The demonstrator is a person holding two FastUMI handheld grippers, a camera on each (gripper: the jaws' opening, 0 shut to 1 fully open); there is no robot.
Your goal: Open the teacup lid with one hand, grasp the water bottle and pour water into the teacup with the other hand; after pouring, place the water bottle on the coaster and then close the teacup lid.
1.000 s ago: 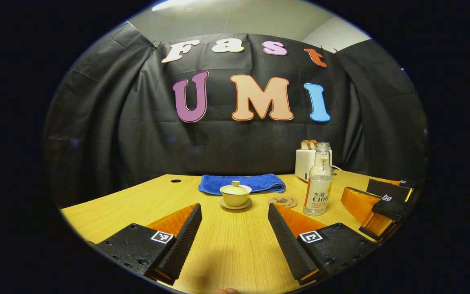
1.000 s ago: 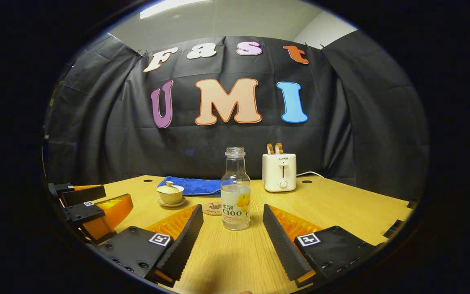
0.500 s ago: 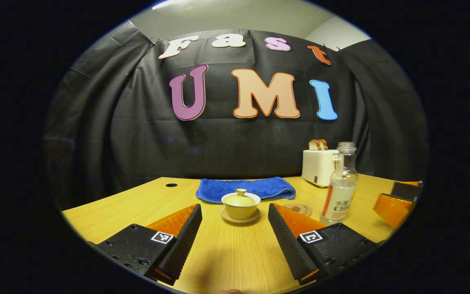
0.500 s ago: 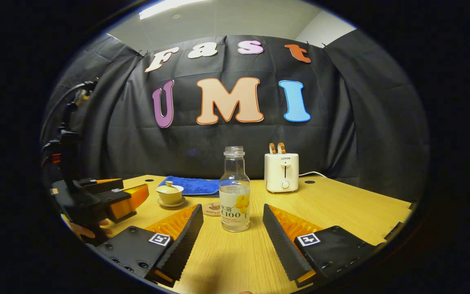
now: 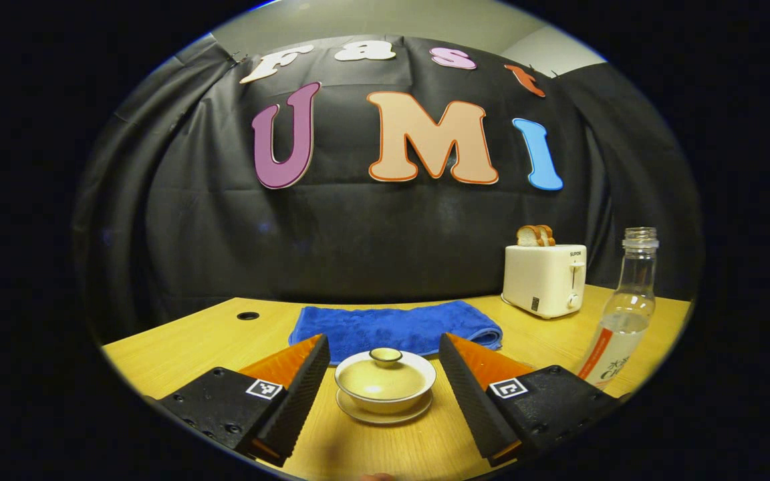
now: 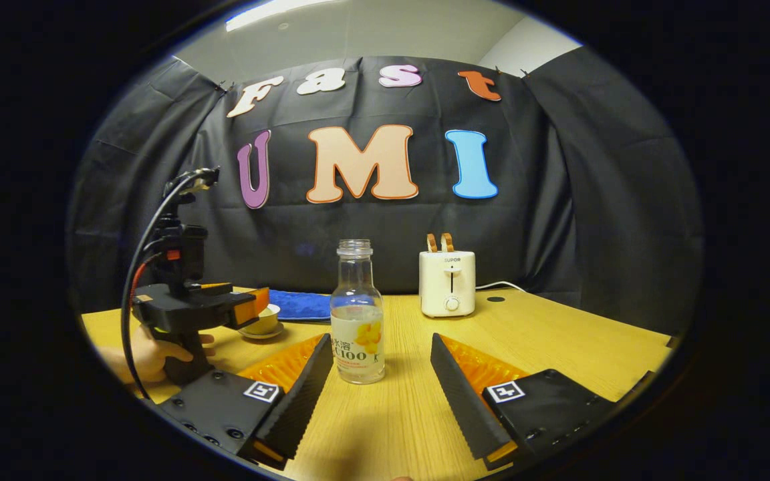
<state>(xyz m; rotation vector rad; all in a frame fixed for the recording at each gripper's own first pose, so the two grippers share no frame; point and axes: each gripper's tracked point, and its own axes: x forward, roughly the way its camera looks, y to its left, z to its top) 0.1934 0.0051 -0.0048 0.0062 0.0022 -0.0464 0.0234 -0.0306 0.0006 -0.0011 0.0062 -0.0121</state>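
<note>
A pale yellow teacup (image 5: 385, 387) with its lid (image 5: 385, 374) on stands on a saucer on the wooden table (image 5: 178, 341). My left gripper (image 5: 383, 337) is open, one finger on each side of the cup, neither touching it. The clear water bottle (image 6: 357, 321), uncapped and partly filled, stands upright just ahead of my open right gripper (image 6: 381, 337), a little left of its middle. In the right gripper view a hand (image 6: 148, 354) holds the left gripper (image 6: 251, 308), which half hides the teacup (image 6: 266, 322). The bottle (image 5: 622, 314) stands at the far right of the left gripper view.
A folded blue towel (image 5: 392, 326) lies right behind the teacup. A white toaster (image 6: 447, 282) with bread in it stands at the back, its cord trailing right. The table's right half (image 6: 572, 334) is bare wood. The booth's black cloth closes the back.
My left gripper has moved forward until the teacup sits between its fingers. My right gripper has crept closer to the bottle and shifted slightly right. Both stay open.
</note>
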